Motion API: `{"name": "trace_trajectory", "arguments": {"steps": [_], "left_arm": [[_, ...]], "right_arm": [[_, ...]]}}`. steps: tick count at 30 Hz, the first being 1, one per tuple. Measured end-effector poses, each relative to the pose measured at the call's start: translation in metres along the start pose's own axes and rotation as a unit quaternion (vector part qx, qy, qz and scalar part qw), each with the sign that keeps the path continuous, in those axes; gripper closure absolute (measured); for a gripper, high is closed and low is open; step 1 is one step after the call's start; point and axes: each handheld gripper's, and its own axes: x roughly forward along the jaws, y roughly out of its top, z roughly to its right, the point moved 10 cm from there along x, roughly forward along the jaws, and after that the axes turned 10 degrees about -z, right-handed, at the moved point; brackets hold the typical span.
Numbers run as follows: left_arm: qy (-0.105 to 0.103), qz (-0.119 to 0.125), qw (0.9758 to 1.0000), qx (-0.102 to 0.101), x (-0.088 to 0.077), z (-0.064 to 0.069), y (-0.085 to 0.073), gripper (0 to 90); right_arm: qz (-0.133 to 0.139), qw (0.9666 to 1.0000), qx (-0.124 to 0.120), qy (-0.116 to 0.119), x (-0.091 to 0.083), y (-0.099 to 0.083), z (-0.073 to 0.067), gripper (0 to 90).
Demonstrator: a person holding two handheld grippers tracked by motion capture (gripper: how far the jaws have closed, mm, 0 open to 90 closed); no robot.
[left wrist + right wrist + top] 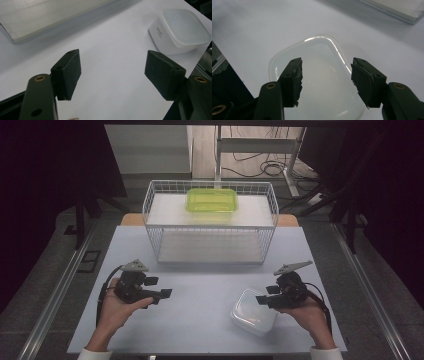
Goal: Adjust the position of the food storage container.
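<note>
Right gripper [325, 82]: jaws partly spread, gripping nothing, poised over the lid of the white container [317, 80] at the frame's centre. Left gripper [112, 75]: jaws wide and empty above bare tabletop [107, 47], the container at upper right. Likely risks: the smooth, rounded lid may slip between the pads, or a one-sided push may slide the container off the near tabletop edge, lower right in the high view.

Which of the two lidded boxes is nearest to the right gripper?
The white box, on the table just below the right gripper; the green box sits on the wire rack.
</note>
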Motion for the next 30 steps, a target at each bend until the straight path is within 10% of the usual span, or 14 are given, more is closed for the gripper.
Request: {"name": "trace_trajectory", "arguments": {"steps": [17,30], "left_arm": [[-0.005,-0.015,0.9999,-0.002,0.015,-0.004,-0.003,27.5],[-0.006,-0.021,0.9997,-0.01,0.018,-0.007,-0.01,27.5]], "right_arm": [[-0.019,0.9995,0.011,-0.022,-0.001,-0.024,0.004,47.7],[-0.062,0.9943,-0.082,0.029,0.009,-0.037,-0.062,89.0]]}}
